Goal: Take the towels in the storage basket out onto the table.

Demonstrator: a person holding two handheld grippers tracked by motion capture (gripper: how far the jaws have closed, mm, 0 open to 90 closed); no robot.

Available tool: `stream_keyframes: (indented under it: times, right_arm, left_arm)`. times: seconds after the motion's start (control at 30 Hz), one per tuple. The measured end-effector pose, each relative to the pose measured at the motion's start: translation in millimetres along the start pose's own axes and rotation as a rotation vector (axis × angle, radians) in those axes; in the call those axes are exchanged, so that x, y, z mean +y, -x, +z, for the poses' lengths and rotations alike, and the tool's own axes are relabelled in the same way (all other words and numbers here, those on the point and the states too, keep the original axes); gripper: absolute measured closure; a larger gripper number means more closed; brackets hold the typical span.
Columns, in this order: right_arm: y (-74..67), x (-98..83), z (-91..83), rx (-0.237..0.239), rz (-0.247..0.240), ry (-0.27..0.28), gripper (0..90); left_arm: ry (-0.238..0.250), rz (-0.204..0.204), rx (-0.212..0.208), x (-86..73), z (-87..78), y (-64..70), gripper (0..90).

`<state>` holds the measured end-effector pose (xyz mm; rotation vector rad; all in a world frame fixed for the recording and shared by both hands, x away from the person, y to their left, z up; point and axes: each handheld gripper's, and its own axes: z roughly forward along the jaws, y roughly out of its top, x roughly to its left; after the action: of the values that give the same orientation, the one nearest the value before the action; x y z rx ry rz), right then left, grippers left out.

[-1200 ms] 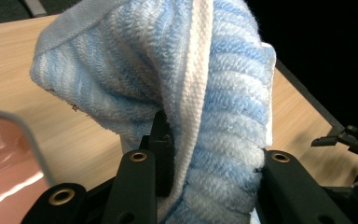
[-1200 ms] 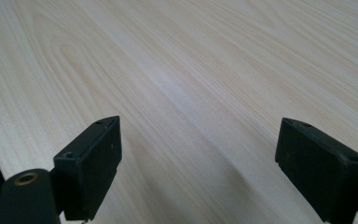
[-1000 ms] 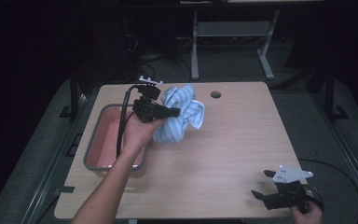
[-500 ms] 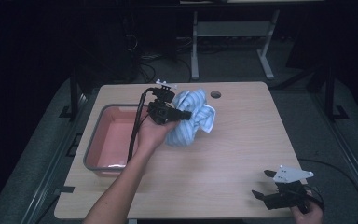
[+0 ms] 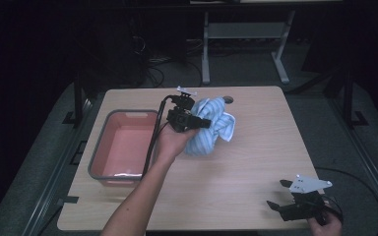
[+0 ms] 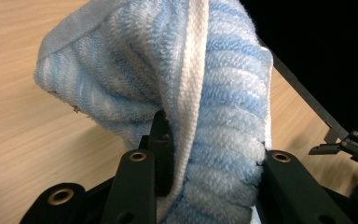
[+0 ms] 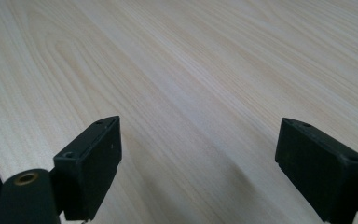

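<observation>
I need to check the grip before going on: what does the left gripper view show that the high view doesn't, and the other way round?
Left gripper view alone: the towel's terry ribs and white band close up, bunched between the left gripper's black jaws, which press on it from both sides.

High view alone: the pink tub left of the towel, the person's forearm, and the right gripper with open jaws near the table's near right corner.

Both: the blue-and-white striped towel held by the left gripper over the wooden table.
</observation>
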<state>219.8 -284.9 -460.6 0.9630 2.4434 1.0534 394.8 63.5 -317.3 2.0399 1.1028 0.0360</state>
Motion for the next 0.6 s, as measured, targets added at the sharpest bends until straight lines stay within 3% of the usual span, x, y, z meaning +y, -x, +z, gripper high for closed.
stream_keyframes:
  times: [0.27, 0.6]
  right_arm:
    - [3.3, -0.1, -0.5, -0.002, 0.007, 0.002, 13.8]
    - [6.8, -1.9, -1.9, -0.007, 0.032, 0.007, 13.8]
  left_arm:
    - [-0.026, 0.003, -0.017, -6.6, 22.8, 1.2, 67.1]
    - [-0.053, -0.03, -0.023, -20.2, 42.9, -6.9, 67.0]
